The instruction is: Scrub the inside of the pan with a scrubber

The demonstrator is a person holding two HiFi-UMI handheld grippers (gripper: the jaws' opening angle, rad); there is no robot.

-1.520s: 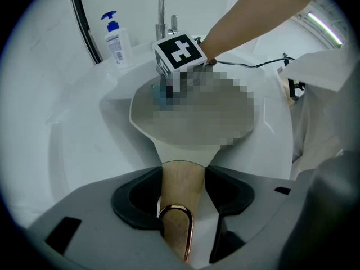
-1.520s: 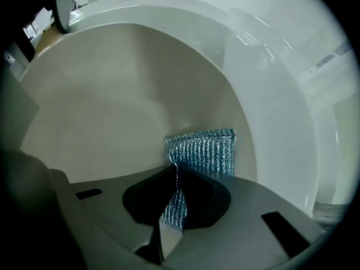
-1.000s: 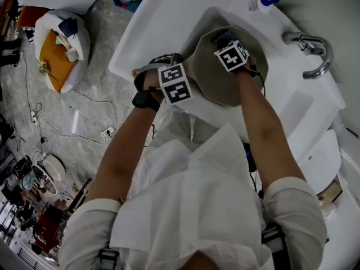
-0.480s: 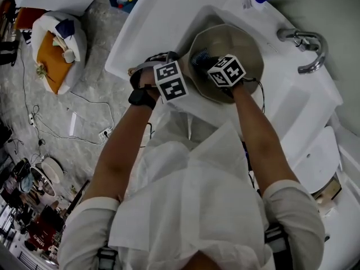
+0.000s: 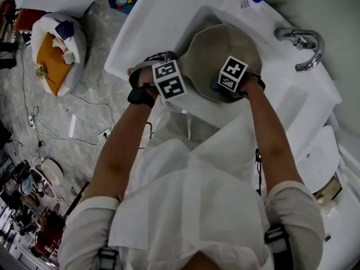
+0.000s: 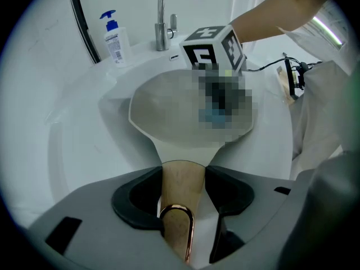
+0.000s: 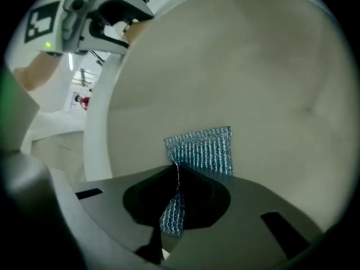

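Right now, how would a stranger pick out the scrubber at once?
Find the white sink, then the beige pan in it. Against the pan's inside, pinched in the right tongs, is the scrubber: a folded piece of glittery blue-silver mesh, the only blue thing in the pan.

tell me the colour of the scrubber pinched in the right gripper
Shimmery blue-green ribbed mesh scrubber; shows best in the right gripper view.
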